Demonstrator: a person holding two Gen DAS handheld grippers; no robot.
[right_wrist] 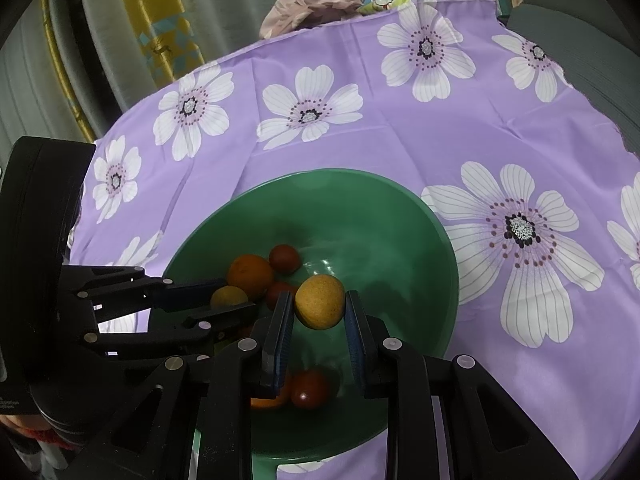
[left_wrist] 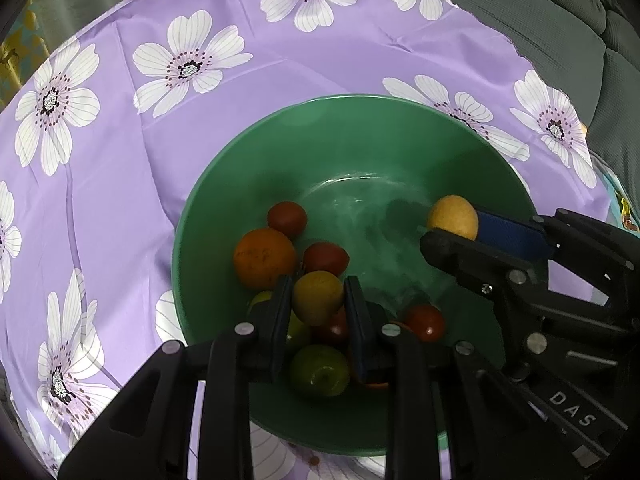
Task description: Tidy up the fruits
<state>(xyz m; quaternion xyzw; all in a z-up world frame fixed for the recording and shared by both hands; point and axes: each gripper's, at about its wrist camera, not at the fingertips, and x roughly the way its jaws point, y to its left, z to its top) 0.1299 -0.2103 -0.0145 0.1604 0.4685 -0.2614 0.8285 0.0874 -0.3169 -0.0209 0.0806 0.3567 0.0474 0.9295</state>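
Over the round bench draped in a lilac cloth printed with white flowers (left_wrist: 248, 92), a deep green plastic bowl (left_wrist: 348, 128) held a loose pile of fruit along its near-left side. From the left wrist camera, the left hand-held gripper (left_wrist: 318, 298) was closed on a small yellow-orange round fruit (left_wrist: 317, 297), its two black fingers pressed against either flank of it just above the heap. Beside that fruit sat a larger orange citrus (left_wrist: 264, 258), with a dark red tomato-like fruit (left_wrist: 287, 219) touching its far side and another red one (left_wrist: 325, 258) between the citrus and the gripped fruit. Nearer the camera lay a green lime-like fruit (left_wrist: 319, 370) and, to its right, a glossy red tomato (left_wrist: 425, 322); part of a further orange fruit showed behind the right finger, too hidden to describe. Toward the bowl's right wall, the right hand-held gripper (left_wrist: 450, 224) reached in from the right and clamped a pale yellow rough-skinned round fruit (left_wrist: 453, 216) between a blue-padded finger and a black one, held clear of the bowl's bare floor. The right wrist camera confirmed this grip: the yellow fruit (right_wrist: 320, 301) was pinched between the blue-lined fingers (right_wrist: 282, 320) over the bowl's interior (right_wrist: 384, 240), well apart from the pile. Beyond the bench's far edge, a crumpled pink fabric bundle (right_wrist: 316, 6) and a grey sofa cushion (left_wrist: 552, 20) lay in the background.
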